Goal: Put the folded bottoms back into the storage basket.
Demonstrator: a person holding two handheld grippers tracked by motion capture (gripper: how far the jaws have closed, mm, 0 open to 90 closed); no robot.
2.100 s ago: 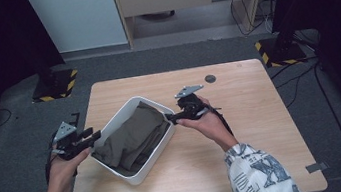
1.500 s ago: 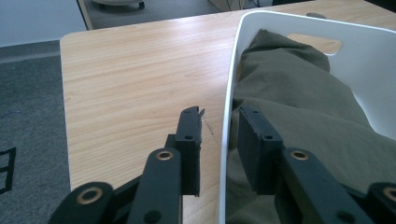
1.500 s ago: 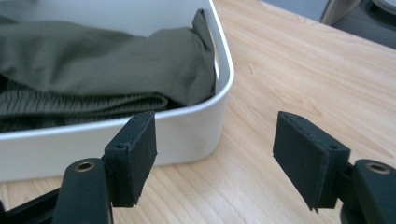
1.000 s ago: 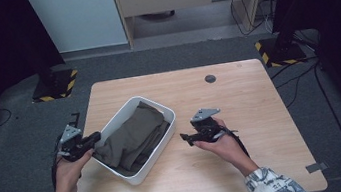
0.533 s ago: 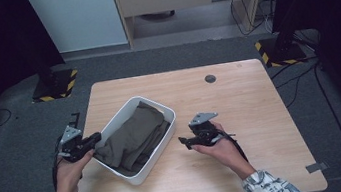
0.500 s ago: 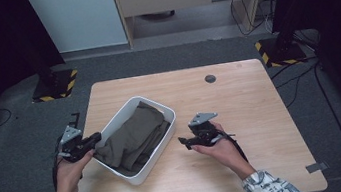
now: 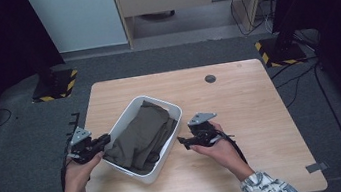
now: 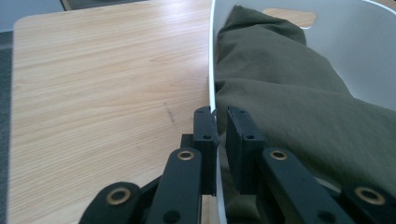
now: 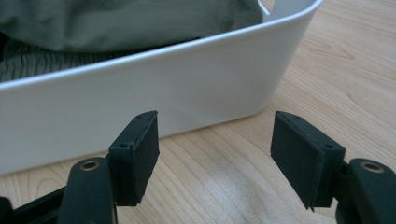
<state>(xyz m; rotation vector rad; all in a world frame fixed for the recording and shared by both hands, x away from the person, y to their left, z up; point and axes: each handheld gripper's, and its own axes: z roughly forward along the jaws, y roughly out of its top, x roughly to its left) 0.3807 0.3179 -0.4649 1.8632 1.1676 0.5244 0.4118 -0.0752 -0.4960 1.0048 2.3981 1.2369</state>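
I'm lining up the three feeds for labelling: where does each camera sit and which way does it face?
High view: above the person's side, looking forward and down on the table; both forearms and hands enter from below.
Left gripper view: rides the left gripper, fingers closed on the white bin's rim.
Right gripper view: rides the right gripper, fingers open, facing the bin's wall.
All three share the bin and the olive cloth.

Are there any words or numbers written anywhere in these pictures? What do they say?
None can be read.
White bin: plain, no label shown.
Green cloth: no tag or print shown.
Wooden table: bare wood and a small dark round spot, no writing.
Left gripper and right gripper: black fingers with screws, no markings.
Yellow-and-black striped bases on the floor: stripes, no letters.
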